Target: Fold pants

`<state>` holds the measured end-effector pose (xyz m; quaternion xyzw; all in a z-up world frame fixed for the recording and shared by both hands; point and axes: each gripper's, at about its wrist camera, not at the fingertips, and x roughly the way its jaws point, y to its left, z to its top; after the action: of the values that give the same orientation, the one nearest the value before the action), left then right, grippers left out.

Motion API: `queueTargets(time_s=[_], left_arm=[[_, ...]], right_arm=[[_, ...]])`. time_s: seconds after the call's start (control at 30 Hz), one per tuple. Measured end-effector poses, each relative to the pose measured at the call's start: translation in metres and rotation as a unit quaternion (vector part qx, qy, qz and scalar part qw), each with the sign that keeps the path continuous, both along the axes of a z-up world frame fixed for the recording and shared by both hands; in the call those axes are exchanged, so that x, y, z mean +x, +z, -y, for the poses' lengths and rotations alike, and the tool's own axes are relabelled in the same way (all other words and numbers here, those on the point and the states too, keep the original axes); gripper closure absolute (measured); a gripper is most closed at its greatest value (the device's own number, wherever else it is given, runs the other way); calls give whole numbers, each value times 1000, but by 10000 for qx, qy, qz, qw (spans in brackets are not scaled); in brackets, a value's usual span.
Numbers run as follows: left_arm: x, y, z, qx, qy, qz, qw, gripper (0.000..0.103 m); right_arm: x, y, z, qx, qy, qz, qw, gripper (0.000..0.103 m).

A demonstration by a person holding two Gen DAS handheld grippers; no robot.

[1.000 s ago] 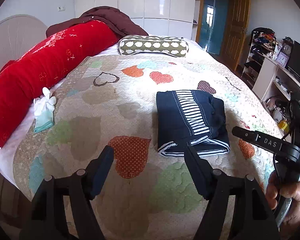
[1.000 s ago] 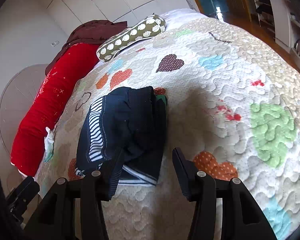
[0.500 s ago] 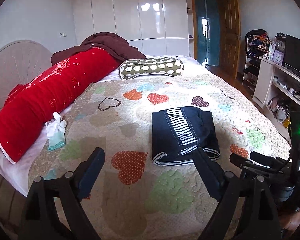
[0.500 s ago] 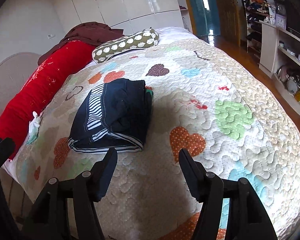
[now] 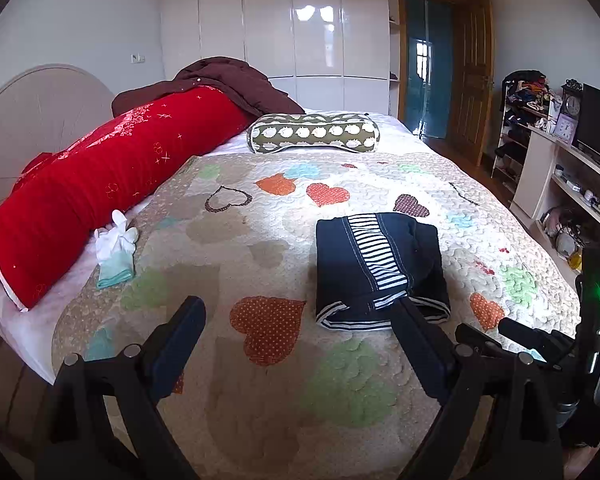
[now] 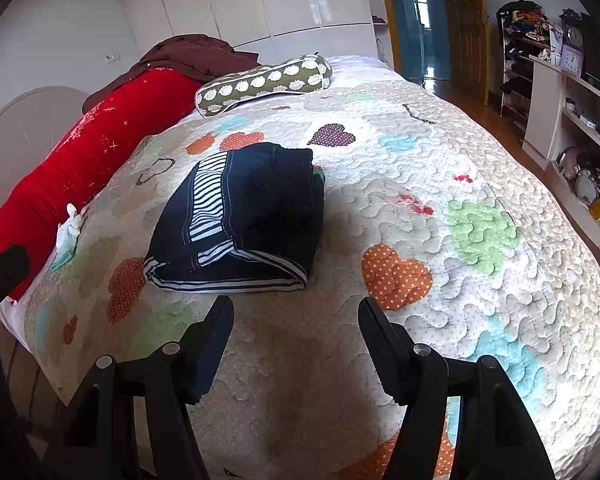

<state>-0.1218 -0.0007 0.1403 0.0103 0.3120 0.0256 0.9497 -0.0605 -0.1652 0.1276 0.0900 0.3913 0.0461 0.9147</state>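
Black hand-held gripper (image 6: 296,320): angular plastic fingers (image 6: 216,340), silver screws.

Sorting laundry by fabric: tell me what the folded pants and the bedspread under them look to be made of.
Folded pants: dark navy, matte, probably soft cotton knit; the striped black-and-white trim and white stitching suggest jersey, though denim cannot be ruled out. Bedspread: quilted cotton-like cloth, matte, with puffy wavy stitching and appliqué-style dotted hearts.

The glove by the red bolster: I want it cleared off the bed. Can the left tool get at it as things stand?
Probably yes. The glove lies alone on the quilt, nothing on it, and the left tool is open and empty, its jaws having just widened. The pants lie off to the other side.
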Motion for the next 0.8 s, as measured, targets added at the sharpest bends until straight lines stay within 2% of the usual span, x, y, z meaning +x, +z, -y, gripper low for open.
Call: queueTargets(time_s=[0.2,0.4,0.6,0.8], left_arm=[[2,-4,-1,-7,74,-58,10000,6],[6,-11,-4,-187,11,-272,9995,5],[7,-21,-12,-274,70,-397,9988,5],[4,-21,-14,-253,155,-302,9991,5]], right_arm=[[-1,-3,-2,-86,-23,-29,10000,34],[-3,-2,-7,-277,-62,-21,9996,33],[-6,4,-15,-765,-162,-4,9969,33],[-13,14,-23,-1283,-238,227,9912,31]])
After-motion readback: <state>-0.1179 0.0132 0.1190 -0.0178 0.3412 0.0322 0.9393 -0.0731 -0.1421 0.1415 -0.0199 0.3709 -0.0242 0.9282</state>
